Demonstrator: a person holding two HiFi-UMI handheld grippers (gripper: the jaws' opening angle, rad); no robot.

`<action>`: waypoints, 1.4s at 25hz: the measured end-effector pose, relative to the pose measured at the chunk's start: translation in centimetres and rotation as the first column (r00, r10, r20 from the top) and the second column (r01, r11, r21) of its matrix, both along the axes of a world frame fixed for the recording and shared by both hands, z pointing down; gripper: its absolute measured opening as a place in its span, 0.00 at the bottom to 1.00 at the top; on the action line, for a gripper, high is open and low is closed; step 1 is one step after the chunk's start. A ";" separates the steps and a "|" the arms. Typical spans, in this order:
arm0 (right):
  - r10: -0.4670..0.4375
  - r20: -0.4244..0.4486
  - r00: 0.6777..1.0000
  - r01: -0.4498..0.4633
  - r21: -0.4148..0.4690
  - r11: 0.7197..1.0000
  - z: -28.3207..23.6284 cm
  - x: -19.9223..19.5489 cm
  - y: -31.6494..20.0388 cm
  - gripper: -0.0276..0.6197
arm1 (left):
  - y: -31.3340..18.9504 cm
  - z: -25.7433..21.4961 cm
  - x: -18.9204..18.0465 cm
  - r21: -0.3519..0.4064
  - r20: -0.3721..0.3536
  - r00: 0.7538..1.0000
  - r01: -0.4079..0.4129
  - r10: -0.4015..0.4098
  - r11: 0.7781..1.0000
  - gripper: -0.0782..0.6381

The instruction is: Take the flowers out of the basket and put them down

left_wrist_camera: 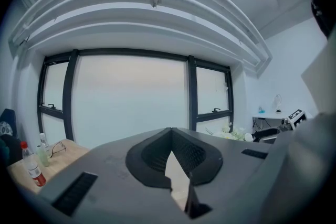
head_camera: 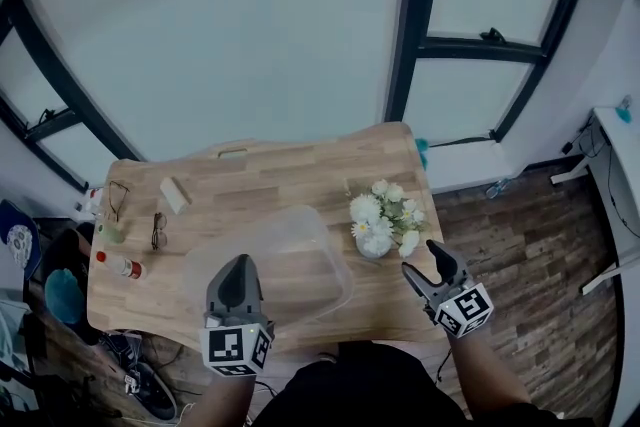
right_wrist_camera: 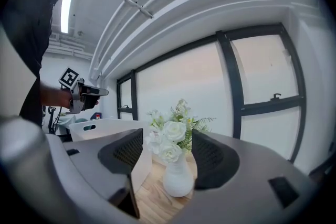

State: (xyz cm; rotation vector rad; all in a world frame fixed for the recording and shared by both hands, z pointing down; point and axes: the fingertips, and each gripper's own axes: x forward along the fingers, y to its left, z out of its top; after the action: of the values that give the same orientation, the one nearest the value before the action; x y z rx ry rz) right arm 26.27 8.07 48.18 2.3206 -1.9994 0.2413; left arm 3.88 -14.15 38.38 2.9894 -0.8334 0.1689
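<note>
Handling: treat the flowers (head_camera: pixel 386 213) as light and soft. The blooms and fern sprigs would likely crush or shed under a squeeze. The white vase (head_camera: pixel 374 246) that carries them looks hard and smooth, so probably slippery, and it may tip if you push it high up.
Hold point: if you must move it, close on the vase at its narrow neck or just under it, never on the petals, and keep it upright.
Flowers: they stand upright in the vase on the wooden table (head_camera: pixel 250 177), just beside the right wall of the basket (head_camera: pixel 318 227) and outside it.
Basket: it is pale and translucent, at the middle of the table. Nothing shows inside it from the head view.
Right gripper (head_camera: pixel 428 267): your jaws stand wide apart and hold nothing. In its own view the vase sits framed between them but ahead of the tips, touching neither pad.
Left gripper (head_camera: pixel 238 265): your jaws are drawn together to a thin slit with nothing in it. It hangs over the near side of the basket, well apart from the flowers.
Progress: judging by where things lie, the flowers are out and set down, so little remains.
</note>
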 end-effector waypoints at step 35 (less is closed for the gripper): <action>0.107 -0.017 0.994 -0.107 0.005 0.994 -1.0 3.6 0.9 0.08 | -1.0 1.9 0.4 -0.010 0.038 0.999 0.019 -0.018 1.000 0.11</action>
State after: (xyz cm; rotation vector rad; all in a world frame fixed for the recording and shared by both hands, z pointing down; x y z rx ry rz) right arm 29.89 8.99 47.19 2.4277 -1.8719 0.2226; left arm 4.26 -15.16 40.23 2.9767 -0.8608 0.2286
